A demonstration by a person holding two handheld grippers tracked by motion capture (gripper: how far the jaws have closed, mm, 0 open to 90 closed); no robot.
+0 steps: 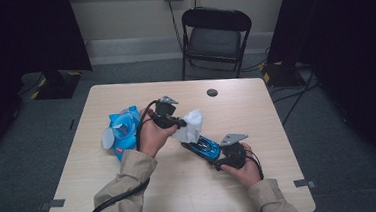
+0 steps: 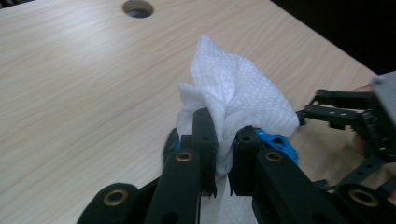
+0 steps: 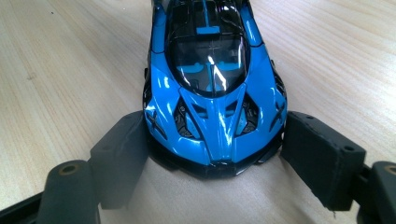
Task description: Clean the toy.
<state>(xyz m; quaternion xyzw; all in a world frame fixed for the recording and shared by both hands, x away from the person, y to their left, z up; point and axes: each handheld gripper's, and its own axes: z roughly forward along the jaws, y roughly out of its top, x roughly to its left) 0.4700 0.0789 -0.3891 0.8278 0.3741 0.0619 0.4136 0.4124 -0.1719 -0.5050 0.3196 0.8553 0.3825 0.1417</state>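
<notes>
L gripper (image 2: 223, 154) pinched shut on crumpled white paper wipe (image 2: 233, 93) above car's far end, R gripper (image 3: 219, 154) jaws wide, clamping nose of glossy blue toy car (image 3: 210, 84) on pale wood table (image 1: 256, 111), blue wipe pack (image 1: 125, 128) nearby

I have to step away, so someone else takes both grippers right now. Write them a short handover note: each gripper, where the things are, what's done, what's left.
Left gripper: shut on a white wipe, held up over one end of the toy car.
Right gripper: jaws clamped on the front of the blue toy car, holding it on the table.
The blue wipes pack lies on the table by the left hand.
Done: wipe taken, car held steady.
Left: probably wiping the car; how much is already wiped cannot be told.
</notes>
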